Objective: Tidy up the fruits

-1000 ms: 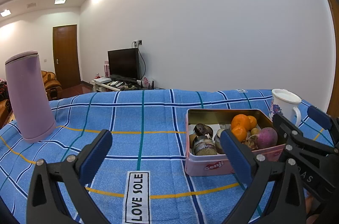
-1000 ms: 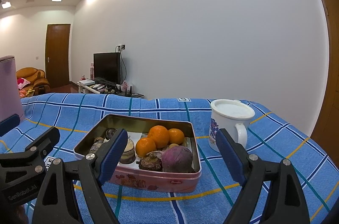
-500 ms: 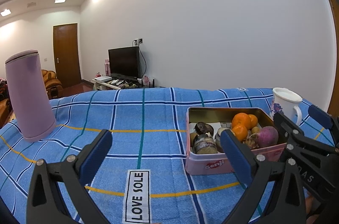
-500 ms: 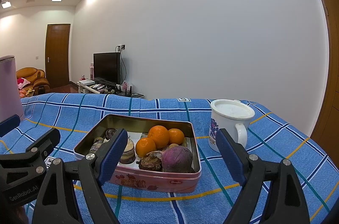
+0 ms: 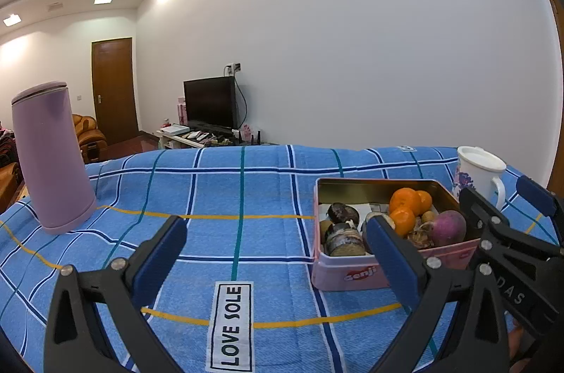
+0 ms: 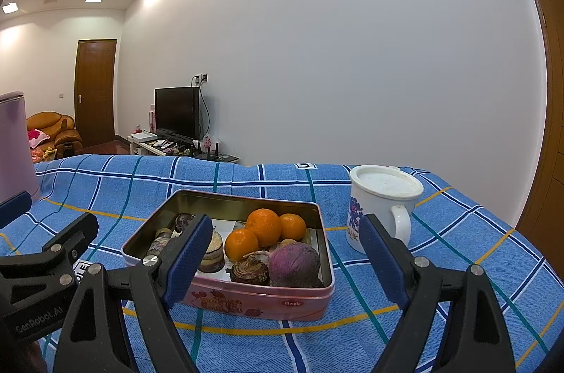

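A: Left wrist view — the left gripper [image 5: 275, 253] gapes wide over the blue cloth [image 5: 218, 196]. The pink tin [image 5: 352, 270] to its right holds oranges [image 5: 405, 202], marked "Senji"; a purple flask [image 5: 53, 158] stands far left, a label [image 5: 231, 327] reads "LOVE SOLE".

B: Right wrist view — the right gripper [image 6: 285, 260] is spread, empty, before the tin [image 6: 261, 300]: three oranges [image 6: 264, 226], a purple root [image 6: 294, 263]. A white mug [image 6: 382, 203] sits just beside.

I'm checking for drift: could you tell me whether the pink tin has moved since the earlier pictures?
No. In the right wrist view the pink tin keeps its place beside the white mug.
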Demonstrator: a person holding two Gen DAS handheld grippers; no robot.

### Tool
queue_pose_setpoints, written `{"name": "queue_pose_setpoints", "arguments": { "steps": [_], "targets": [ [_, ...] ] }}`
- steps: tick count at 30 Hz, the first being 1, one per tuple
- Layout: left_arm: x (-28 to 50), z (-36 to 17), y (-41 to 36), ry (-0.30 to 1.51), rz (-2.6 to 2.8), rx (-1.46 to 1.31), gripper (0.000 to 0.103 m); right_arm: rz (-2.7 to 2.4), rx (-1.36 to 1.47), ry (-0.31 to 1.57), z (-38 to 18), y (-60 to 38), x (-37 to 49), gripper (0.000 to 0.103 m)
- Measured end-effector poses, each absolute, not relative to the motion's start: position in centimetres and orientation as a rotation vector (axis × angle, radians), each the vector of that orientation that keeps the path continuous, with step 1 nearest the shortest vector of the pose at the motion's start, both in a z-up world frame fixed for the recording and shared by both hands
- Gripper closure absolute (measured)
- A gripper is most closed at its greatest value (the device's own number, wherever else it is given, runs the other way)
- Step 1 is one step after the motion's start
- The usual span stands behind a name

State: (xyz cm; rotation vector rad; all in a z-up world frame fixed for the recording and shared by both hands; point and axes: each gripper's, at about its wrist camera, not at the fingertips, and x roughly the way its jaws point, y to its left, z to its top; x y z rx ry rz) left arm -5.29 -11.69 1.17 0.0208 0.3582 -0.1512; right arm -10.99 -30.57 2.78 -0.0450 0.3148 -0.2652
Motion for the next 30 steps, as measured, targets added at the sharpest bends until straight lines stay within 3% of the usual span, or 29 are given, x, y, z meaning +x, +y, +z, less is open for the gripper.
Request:
{"name": "queue_pose_setpoints", "arguments": {
  "steps": [30],
  "targets": [
    [-5.11,1.02,-11.47,0.370,-0.137,0.018,0.000,-0.266,-0.046,0.317,2.77,-30.58,-10.96,0.017]
  ]
}}
